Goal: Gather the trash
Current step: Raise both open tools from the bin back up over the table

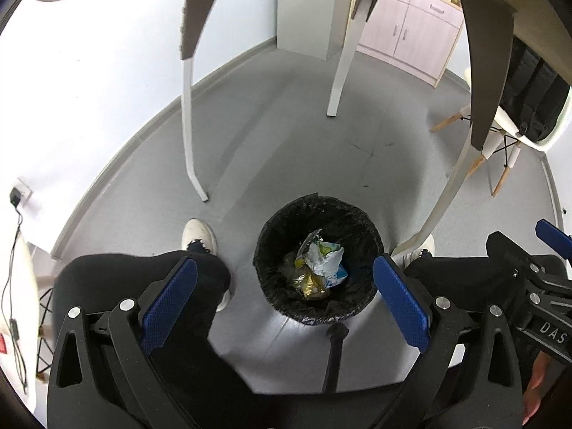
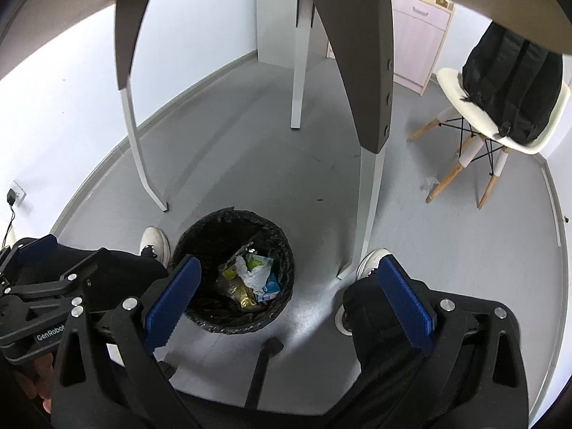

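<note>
Spread empty fingers (image 1: 400, 300), trash-filled bin (image 1: 318, 257)

Centre frame, a round black-lined trash bin (image 2: 234, 271) holds crumpled wrappers (image 2: 250, 275). The right gripper (image 2: 289, 286) gapes empty at the bottom; a white chair (image 2: 500, 107) stands upper right.

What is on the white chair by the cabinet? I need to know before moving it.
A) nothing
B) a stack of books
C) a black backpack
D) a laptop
C: the right wrist view shows a black backpack resting on the seat of the white chair, leaning against its back.
</note>
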{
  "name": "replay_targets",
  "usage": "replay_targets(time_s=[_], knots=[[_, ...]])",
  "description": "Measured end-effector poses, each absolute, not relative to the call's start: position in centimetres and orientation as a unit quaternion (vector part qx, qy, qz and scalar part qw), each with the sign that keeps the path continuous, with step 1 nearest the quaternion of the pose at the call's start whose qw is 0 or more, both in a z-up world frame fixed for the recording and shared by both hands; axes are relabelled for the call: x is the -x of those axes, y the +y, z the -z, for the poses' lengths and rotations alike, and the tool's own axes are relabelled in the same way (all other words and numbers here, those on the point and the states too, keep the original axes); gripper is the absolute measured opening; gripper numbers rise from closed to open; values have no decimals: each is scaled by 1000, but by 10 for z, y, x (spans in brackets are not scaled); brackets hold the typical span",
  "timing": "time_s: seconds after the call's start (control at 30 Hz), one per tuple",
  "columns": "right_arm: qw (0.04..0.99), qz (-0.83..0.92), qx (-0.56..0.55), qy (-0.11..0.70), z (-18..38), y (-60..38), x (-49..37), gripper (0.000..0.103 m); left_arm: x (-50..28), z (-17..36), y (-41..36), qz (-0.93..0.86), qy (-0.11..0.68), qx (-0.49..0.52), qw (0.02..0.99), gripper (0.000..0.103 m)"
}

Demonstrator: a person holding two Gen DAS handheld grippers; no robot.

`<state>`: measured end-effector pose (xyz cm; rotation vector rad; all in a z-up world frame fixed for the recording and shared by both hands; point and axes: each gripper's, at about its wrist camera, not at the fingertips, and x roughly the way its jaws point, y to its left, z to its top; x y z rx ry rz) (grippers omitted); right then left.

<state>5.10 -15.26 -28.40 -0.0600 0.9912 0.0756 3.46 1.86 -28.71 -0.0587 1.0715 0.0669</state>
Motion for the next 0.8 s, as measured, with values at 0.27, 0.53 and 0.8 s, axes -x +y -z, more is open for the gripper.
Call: replay_targets(time_s=[0.27,0.53,0.8], knots=[[887,-40,14,461,248,-157,-16,95,-1,249,26,-28,494,32,868,97],[896,-46,18,441,209,-160,11,95,30,210,22,-19,475,17,879,97],[907,-49,24,418,170,-163,35,95,47,170,24,-19,456,13,890,97]])
